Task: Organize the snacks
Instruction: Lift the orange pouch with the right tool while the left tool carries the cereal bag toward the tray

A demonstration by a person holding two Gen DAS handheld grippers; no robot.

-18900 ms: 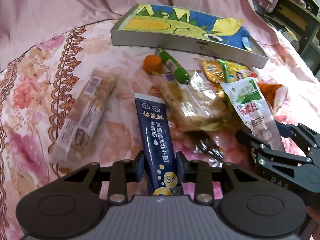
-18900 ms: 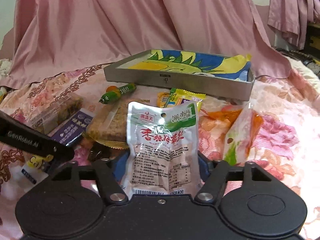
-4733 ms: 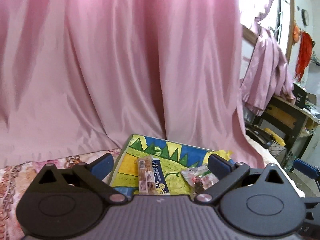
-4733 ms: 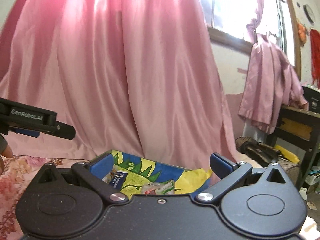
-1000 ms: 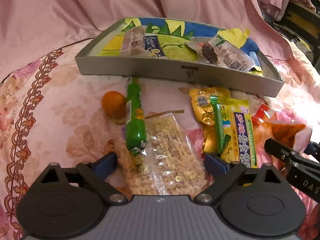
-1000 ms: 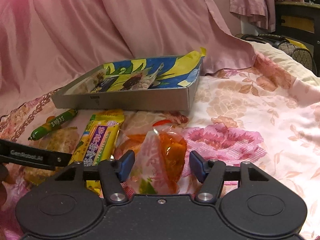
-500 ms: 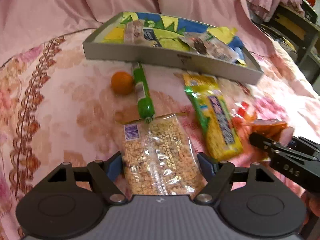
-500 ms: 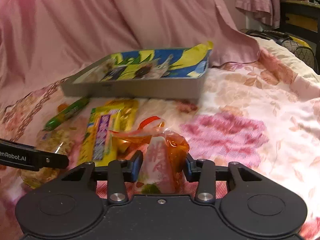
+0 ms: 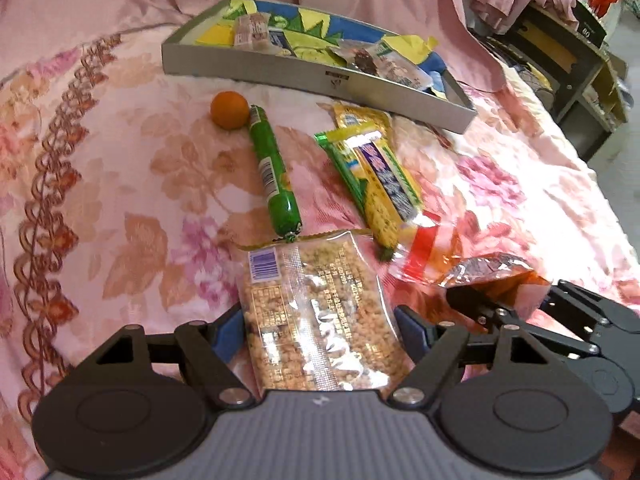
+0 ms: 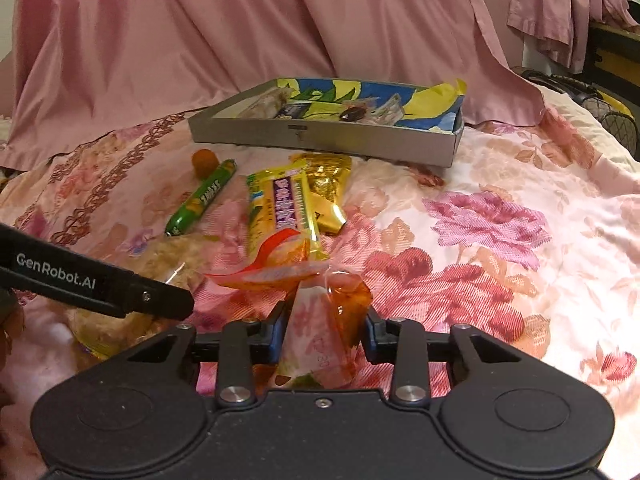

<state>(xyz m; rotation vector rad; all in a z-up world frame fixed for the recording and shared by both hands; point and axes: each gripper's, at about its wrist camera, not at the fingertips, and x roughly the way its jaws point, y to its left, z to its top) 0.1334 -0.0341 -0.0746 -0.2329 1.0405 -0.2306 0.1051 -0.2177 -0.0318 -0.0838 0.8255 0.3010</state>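
Note:
My left gripper (image 9: 318,328) is shut on a clear pack of puffed grain snack (image 9: 316,312), its blue pads against both long edges. My right gripper (image 10: 324,328) has its jaws closing tight on a crumpled orange packet (image 10: 332,320), and the pads press it. In the left wrist view that orange packet (image 9: 492,268) sits in the right gripper (image 9: 504,292) at the lower right. The grey tray (image 9: 280,68) with a colourful liner stands at the back with several snacks inside. A green sausage (image 9: 272,176), an orange ball (image 9: 229,110), a yellow-green bar (image 9: 380,184) and a gold packet (image 9: 360,118) lie loose on the bedspread.
A floral pink bedspread (image 10: 500,220) covers the bed, and a pink curtain (image 10: 200,40) hangs behind the tray (image 10: 320,136). A dark shelf unit (image 9: 568,52) stands beyond the bed's right edge. The left gripper's finger (image 10: 120,292) crosses the right wrist view's left side.
Both grippers have closed, the left on the grain pack and the right on the orange packet. Both have drawn back from the tray, and the sausage has slid off the grain pack.

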